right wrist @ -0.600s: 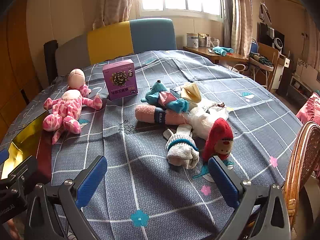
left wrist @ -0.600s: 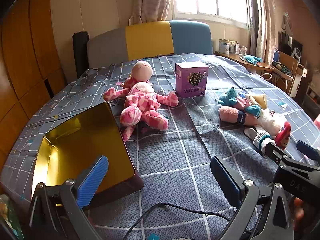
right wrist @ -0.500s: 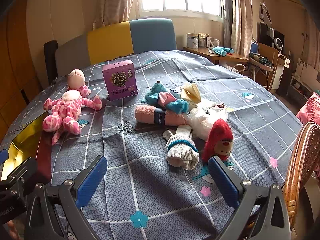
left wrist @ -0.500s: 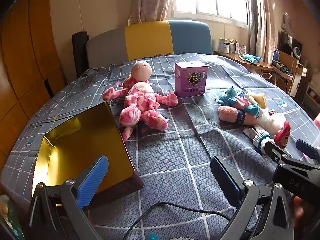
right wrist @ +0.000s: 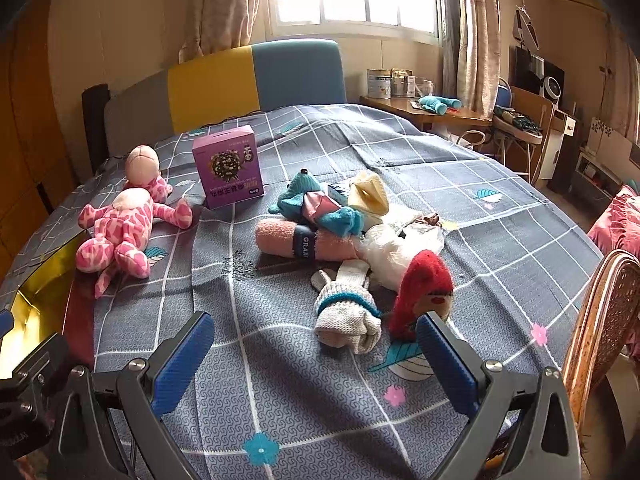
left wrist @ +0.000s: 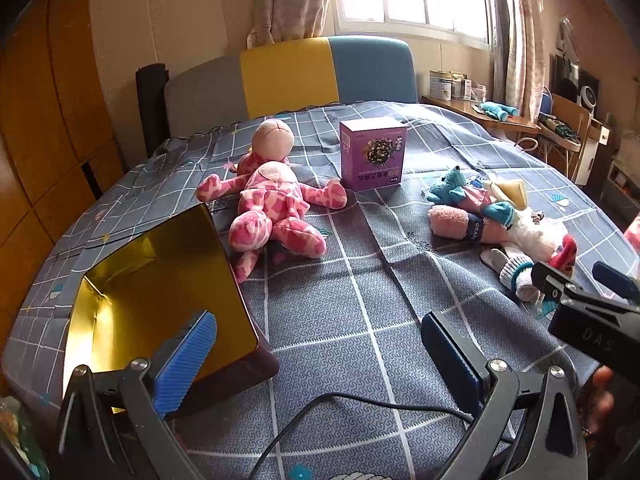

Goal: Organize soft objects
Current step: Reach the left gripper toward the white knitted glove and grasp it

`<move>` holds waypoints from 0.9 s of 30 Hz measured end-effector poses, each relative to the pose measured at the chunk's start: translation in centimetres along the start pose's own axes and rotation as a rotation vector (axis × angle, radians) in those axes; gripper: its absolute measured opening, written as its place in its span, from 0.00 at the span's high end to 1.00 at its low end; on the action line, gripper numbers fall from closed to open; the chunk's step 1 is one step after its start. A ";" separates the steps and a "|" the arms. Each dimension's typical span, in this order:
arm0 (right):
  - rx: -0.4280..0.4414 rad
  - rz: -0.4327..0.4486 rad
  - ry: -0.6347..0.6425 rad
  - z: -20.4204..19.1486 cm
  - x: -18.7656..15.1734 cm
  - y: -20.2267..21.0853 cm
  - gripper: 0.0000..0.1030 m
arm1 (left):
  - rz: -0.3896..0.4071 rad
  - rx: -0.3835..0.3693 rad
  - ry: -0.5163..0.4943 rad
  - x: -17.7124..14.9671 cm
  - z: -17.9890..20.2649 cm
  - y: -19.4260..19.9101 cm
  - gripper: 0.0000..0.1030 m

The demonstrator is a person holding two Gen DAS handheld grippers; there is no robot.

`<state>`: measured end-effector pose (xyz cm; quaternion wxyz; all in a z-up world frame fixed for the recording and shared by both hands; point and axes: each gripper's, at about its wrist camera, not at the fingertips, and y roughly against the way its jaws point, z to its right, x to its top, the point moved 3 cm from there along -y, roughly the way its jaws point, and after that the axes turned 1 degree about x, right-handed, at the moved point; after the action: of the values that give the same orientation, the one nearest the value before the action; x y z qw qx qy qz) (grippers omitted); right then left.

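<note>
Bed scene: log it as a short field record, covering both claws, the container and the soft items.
left claw: open, empty, above the bedspread
right claw: open, empty, just short of the glove
container: gold-lined box, open, nothing visible inside
pink plush doll: lying beside the box
pile: teal plush, rolled pink towel, knit glove, red plush
non-soft item: purple carton, upright

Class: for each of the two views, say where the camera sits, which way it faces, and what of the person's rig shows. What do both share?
Left wrist: behind the left gripper, facing the headboard over the gold box; right gripper's body at right.
Right wrist: behind the right gripper, facing the sock and red toy.
Shared: pink doll, purple box.
</note>
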<state>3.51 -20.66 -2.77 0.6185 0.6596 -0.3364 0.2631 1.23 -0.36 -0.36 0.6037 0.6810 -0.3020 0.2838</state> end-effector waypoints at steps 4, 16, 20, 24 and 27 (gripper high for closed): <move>-0.013 0.002 -0.009 1.1 0.7 -0.1 0.00 | -0.005 -0.003 -0.006 0.0 0.2 -0.1 0.00; -0.082 -0.052 0.003 7.7 3.0 0.3 0.00 | -0.100 -0.193 -0.039 1.2 1.9 -2.2 0.00; -0.110 -0.059 -0.018 10.6 3.1 1.2 0.00 | -0.106 -0.242 -0.079 2.6 2.9 -3.1 0.00; -0.142 -0.046 -0.042 12.9 3.1 1.8 0.00 | -0.125 -0.315 -0.139 3.9 5.5 -4.4 0.01; -0.139 -0.049 -0.080 14.1 2.9 1.7 0.00 | -0.165 -0.383 -0.168 4.5 8.2 -5.7 0.09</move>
<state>3.05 -35.06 -0.82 0.6550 0.6333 -0.3618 0.1972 8.61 -8.28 -1.59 0.7160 0.5975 -0.3429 0.1131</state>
